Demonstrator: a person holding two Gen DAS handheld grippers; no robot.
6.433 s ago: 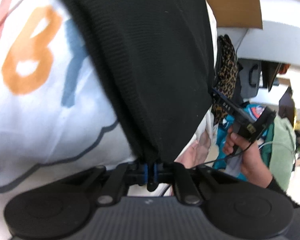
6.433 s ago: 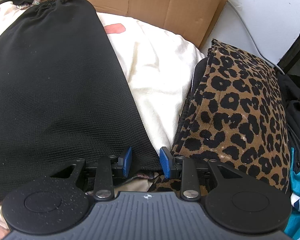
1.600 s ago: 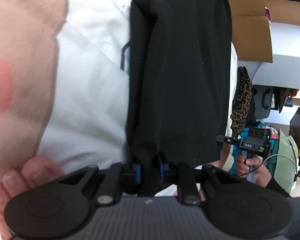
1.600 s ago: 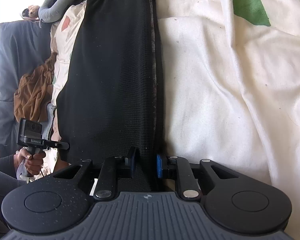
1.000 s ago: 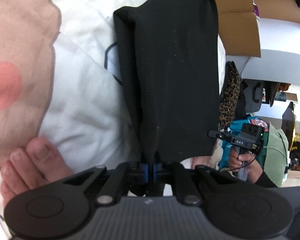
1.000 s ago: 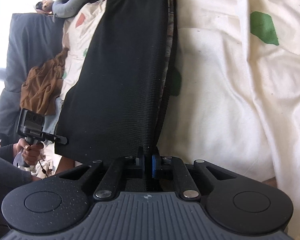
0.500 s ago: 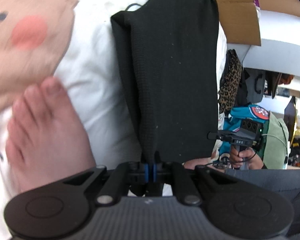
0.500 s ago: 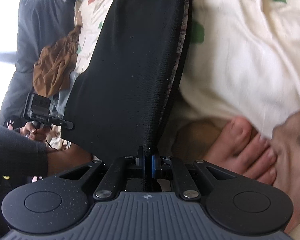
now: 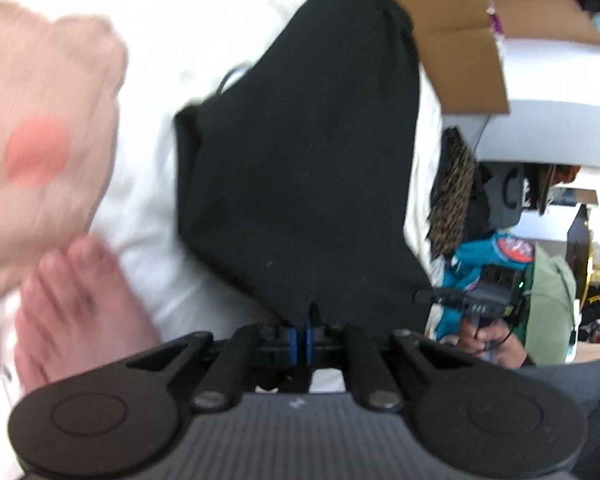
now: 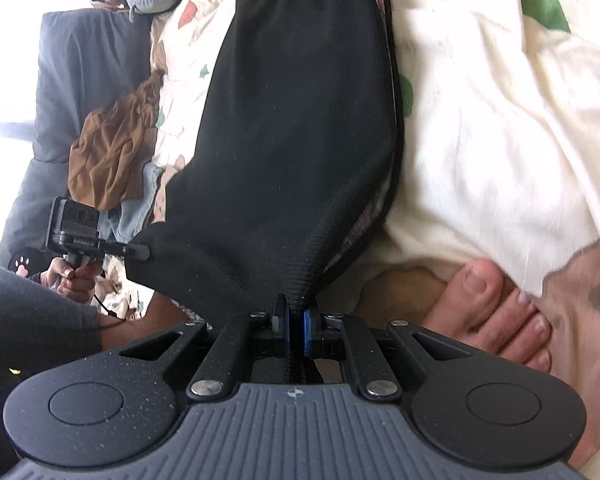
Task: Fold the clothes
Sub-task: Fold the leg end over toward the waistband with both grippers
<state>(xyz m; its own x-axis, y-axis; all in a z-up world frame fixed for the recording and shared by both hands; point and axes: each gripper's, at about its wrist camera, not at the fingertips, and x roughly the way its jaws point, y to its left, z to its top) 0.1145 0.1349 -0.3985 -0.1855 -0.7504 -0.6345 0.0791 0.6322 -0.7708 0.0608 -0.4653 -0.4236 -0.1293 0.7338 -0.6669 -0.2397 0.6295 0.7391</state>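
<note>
A bed with a cream printed sheet point(image 10: 480, 128) fills the near ground. Far left in the right wrist view stands a dark grey sofa point(image 10: 60, 80) against bright window light. Brown cardboard point(image 9: 460, 60) leans by a white wall point(image 9: 560, 132).

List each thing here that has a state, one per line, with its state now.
left tool: shut on black garment
right tool: shut on black garment
black garment: folded lengthwise, near edge pinched and lifted, far end on the white printed bedsheet
brown cloth: crumpled, unfolded
cardboard box: flap open
</note>
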